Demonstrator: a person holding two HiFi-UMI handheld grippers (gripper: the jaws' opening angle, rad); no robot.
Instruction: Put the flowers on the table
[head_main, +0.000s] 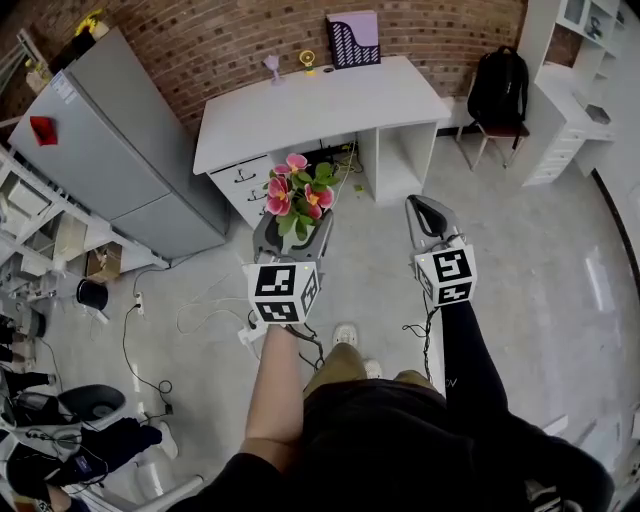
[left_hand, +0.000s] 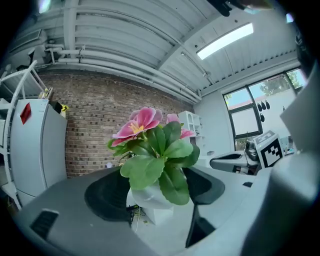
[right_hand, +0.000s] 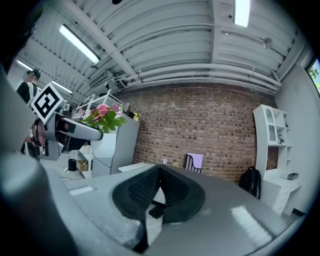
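Observation:
A small white pot (left_hand: 150, 199) of pink flowers (head_main: 298, 195) with green leaves sits between the pads of my left gripper (head_main: 296, 228), which is shut on the pot and holds it upright in the air over the floor. The white table (head_main: 320, 110) stands ahead against the brick wall, and the pot is short of its front edge. In the left gripper view the flowers (left_hand: 150, 145) fill the middle. My right gripper (head_main: 420, 206) hangs to the right at about the same height, its jaws shut with nothing between them (right_hand: 159, 172).
A grey fridge (head_main: 110, 140) stands left of the table. On the table's back edge are a purple file holder (head_main: 353, 40) and two small ornaments. A black backpack (head_main: 498, 85) rests on a chair to the right, beside white shelves (head_main: 570, 100). Cables lie on the floor.

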